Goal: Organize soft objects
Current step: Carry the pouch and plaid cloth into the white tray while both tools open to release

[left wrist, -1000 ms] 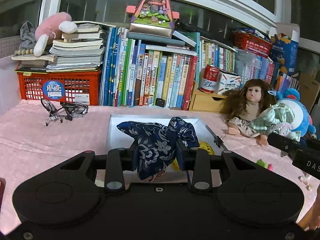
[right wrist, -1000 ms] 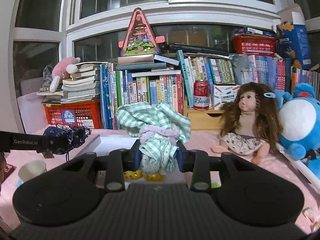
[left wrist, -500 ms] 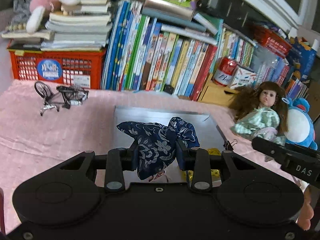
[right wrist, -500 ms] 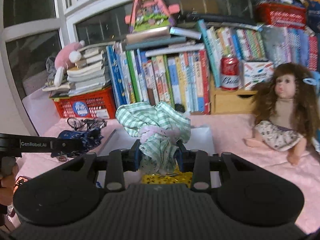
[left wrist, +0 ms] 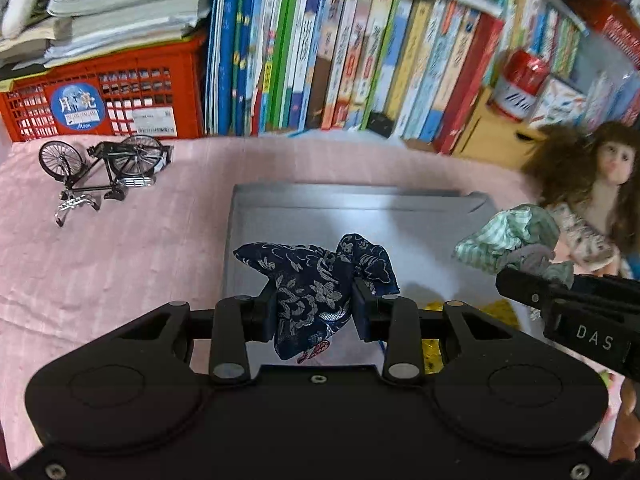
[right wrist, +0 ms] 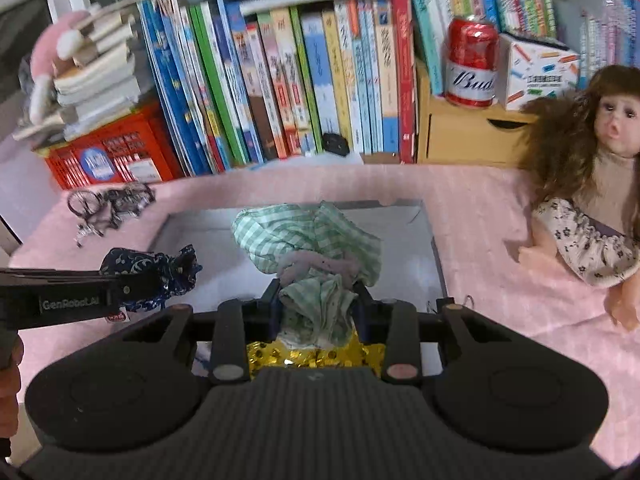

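Indoor light, even, fairly bright w/ soft shadows on the pink tablecloth. Grey tray shows pale glare across its floor. Heavy fisheye bending at frame edges; books lean and curve. Motion blur smears the upper parts of both views, esp. the stacked books top left. Black gripper housings read dark, low detail.
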A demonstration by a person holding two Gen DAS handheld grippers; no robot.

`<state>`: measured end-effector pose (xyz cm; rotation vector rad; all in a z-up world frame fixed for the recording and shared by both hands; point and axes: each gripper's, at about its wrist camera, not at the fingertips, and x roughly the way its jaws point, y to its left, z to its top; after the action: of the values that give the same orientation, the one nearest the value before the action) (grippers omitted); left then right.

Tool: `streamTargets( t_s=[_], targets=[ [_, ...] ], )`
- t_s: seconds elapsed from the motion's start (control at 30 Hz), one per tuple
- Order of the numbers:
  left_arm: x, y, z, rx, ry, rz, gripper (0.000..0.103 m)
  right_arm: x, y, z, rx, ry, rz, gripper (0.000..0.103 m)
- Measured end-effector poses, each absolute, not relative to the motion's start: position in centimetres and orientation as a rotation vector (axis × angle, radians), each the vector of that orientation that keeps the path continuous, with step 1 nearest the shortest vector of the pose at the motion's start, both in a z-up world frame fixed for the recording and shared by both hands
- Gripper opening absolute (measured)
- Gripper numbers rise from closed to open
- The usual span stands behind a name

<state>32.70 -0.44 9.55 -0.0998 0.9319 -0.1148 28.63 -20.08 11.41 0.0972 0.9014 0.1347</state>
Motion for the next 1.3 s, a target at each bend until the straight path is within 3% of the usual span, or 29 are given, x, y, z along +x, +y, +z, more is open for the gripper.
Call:
streamTargets(
  t_s=[0.87, 1.07, 1.3],
  targets=[
    [36.0, -0.2, 5.5, -0.059, 1.017, -0.075, 0.036, 32.6, -18.6, 7.0, 0.035, 1.076, 0.166, 0.043],
    [35.4, -0.5, 6.0, -0.039, 0.985, -0.090, 0.042, 32.5, -18.9, 7.2, 0.059, 1.068, 0.182, 0.060],
    [33.6, -0.8, 8.3, -0.011, 0.898, -0.113, 0.052, 31.5, -19.4, 8.6, 0.065, 1.031, 0.197, 0.063]
  ],
)
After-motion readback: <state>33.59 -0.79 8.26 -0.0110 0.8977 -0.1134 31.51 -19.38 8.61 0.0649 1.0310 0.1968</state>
